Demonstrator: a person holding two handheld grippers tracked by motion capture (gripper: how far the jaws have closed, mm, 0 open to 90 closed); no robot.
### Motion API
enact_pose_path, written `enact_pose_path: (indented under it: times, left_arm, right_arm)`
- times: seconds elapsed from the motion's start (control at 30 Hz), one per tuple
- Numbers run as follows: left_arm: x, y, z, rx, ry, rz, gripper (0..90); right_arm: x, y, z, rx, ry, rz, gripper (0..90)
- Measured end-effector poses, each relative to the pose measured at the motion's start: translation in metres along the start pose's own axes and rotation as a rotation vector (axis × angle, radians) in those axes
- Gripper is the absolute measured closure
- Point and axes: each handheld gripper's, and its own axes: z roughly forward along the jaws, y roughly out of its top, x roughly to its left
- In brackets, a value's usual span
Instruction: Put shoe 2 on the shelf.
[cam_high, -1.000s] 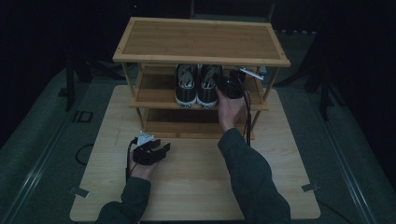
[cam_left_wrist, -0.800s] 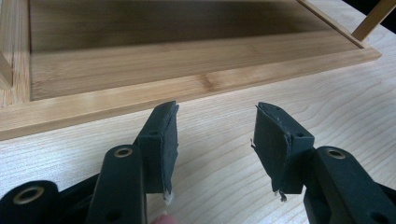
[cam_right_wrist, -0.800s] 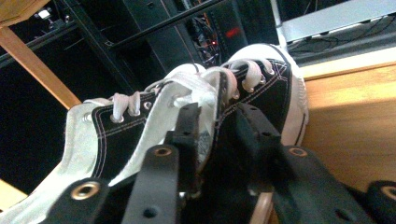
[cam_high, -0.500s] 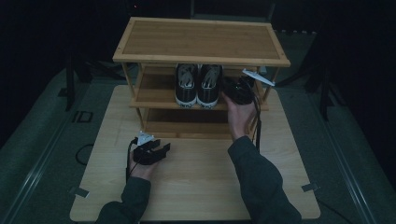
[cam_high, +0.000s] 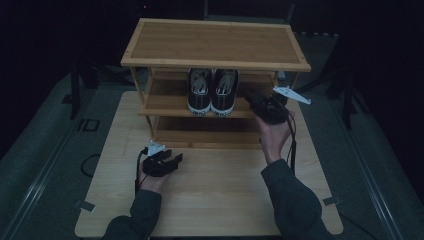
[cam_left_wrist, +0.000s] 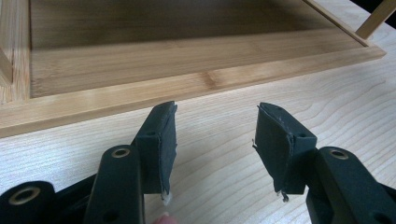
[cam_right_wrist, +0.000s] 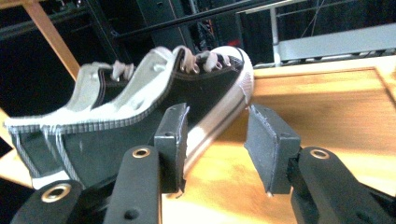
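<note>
High view: pair of black low-top sneakers (cam_high: 212, 91) on the middle shelf of a three-tier bamboo shoe rack (cam_high: 215, 45), parked side by side, heels toward the near edge, toes pointing far. White rubber foxing around the soles, white laces, pale lining at the collars. They sit roughly centre on the shelf, touching each other. Rack stands on a light wooden tabletop (cam_high: 210, 200).

Right gripper (cam_high: 264, 104) held at the right end of the middle shelf, just right of the sneakers. Right gripper view: jaws partly apart, they have just been opening, nothing clamped. Left pad (cam_right_wrist: 172, 140) overlaps the right-hand sneaker (cam_right_wrist: 140, 121) in the frame, but I can't tell whether it touches the sidewall; the other pad is over bare shelf. Gap between the pads is shelf wood only. That view shows the shoe's striped sole edge, white toe cap and frayed pale collar.

Left gripper (cam_high: 162, 162) low over the tabletop, near side of the rack and left of centre, well apart from the sneakers. Left gripper view: jaws wide apart, empty, tabletop grain between them, bottom shelf frame just beyond.

Hard to read: scene is dim from above, so the top shelf shades the toes and laces. Bottom shelf mostly in shadow. Heel branding too small to make out. Right gripper view crops the near heel behind the jaw.
</note>
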Motion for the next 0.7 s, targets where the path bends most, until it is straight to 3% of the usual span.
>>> enact_pose_path:
  times: [0.03,0.07,0.1,0.3,0.67,0.7]
  left_arm:
    - [0.0,0.0,0.0,0.0,-0.001,0.0,48.8]
    - [0.0,0.0,0.0,0.0,0.0,0.001,48.8]
    - [0.0,0.0,0.0,0.0,0.001,0.0,48.8]
    - [0.0,0.0,0.0,0.0,0.002,0.002,48.5]
    - [-0.001,-0.001,0.001,0.003,0.004,0.0,48.5]
    - [-0.001,0.0,0.001,0.003,0.004,0.001,48.5]
  right_arm:
    - [0.0,-0.004,-0.008,0.004,0.0,-0.041,57.7]
    - [0.0,-0.004,-0.008,0.004,0.0,-0.041,57.7]
    - [0.0,-0.01,-0.014,0.012,0.004,-0.072,57.4]
    - [-0.002,-0.029,-0.031,0.043,0.016,-0.139,57.0]
    - [-0.023,-0.062,-0.04,0.165,0.001,-0.147,56.7]
    - [-0.027,-0.069,-0.041,0.2,0.004,-0.149,56.2]
